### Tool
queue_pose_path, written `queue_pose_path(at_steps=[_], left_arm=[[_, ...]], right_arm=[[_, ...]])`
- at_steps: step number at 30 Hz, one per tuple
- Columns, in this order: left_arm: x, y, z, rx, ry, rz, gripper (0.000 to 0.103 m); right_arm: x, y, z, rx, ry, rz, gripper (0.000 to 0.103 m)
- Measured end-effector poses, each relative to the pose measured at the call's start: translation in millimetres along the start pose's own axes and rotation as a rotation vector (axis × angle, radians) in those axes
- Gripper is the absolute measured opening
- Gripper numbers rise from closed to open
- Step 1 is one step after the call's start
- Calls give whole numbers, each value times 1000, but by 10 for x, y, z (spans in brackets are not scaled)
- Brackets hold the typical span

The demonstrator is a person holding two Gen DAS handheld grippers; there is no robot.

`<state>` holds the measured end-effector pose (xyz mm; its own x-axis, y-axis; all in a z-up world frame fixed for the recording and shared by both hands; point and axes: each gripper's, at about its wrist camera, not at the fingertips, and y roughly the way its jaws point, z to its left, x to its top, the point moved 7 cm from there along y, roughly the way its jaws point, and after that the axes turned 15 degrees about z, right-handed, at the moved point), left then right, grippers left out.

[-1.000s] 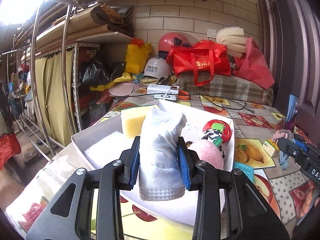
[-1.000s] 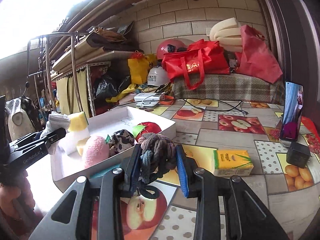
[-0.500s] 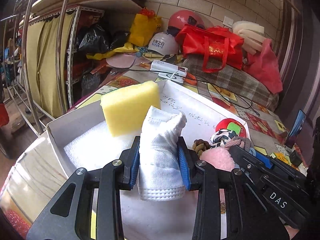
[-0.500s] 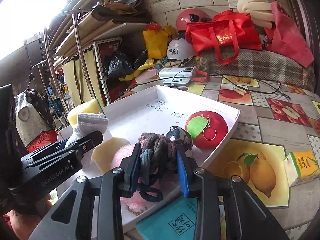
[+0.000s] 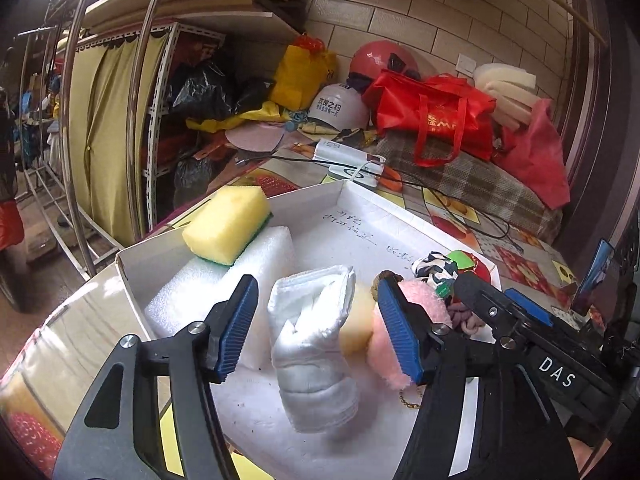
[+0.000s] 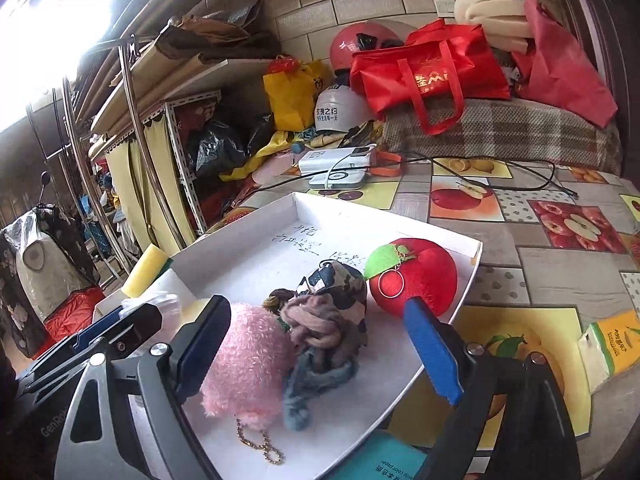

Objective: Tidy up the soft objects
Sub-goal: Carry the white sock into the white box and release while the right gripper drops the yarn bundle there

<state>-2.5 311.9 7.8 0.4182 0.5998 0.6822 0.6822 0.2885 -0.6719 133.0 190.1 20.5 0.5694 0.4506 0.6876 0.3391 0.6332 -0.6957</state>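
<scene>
A shallow white box (image 5: 404, 216) (image 6: 474, 254) sits on the table. My left gripper (image 5: 316, 330) is open over it, with a rolled white towel (image 5: 314, 344) lying free between the jaws. A yellow sponge (image 5: 228, 222) rests on a white foam block (image 5: 224, 280). My right gripper (image 6: 320, 338) is open above a knotted grey-blue fabric bundle (image 6: 320, 340), which lies in the box beside a pink fluffy pouch (image 6: 246, 358), a patterned cloth (image 6: 338, 280) and a red plush apple (image 6: 416, 280).
A yellow carton (image 6: 610, 344) and a teal booklet (image 6: 384, 458) lie on the fruit-print tablecloth (image 6: 560, 264) right of the box. White devices with cables (image 6: 340, 162), helmets and red bags (image 6: 432, 68) crowd the back. A metal rack (image 5: 156, 120) stands left.
Both grippers have opened. The left one has let go of the white towel in the box; the right one has let go of the fabric bundle in the box beside the pink pouch.
</scene>
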Motion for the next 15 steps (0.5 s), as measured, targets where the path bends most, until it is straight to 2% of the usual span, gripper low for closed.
queue_pose_path(at_steps=[2, 5, 7, 11, 15], left_arm=[[3, -29, 44, 0, -21, -16, 87], [12, -77, 96, 10, -48, -41, 103], [9, -111, 96, 11, -49, -57, 103], [-4, -237, -21, 6, 7, -114, 103], [-102, -309, -212, -23, 81, -117, 103]], right_arm=[[0, -57, -34, 10, 17, -23, 93], [-41, -188, -21, 19, 3, -60, 94], [-90, -282, 2, 22, -22, -76, 103], [-209, -565, 25, -12, -87, -155, 103], [-351, -805, -19, -73, -183, -203, 103]])
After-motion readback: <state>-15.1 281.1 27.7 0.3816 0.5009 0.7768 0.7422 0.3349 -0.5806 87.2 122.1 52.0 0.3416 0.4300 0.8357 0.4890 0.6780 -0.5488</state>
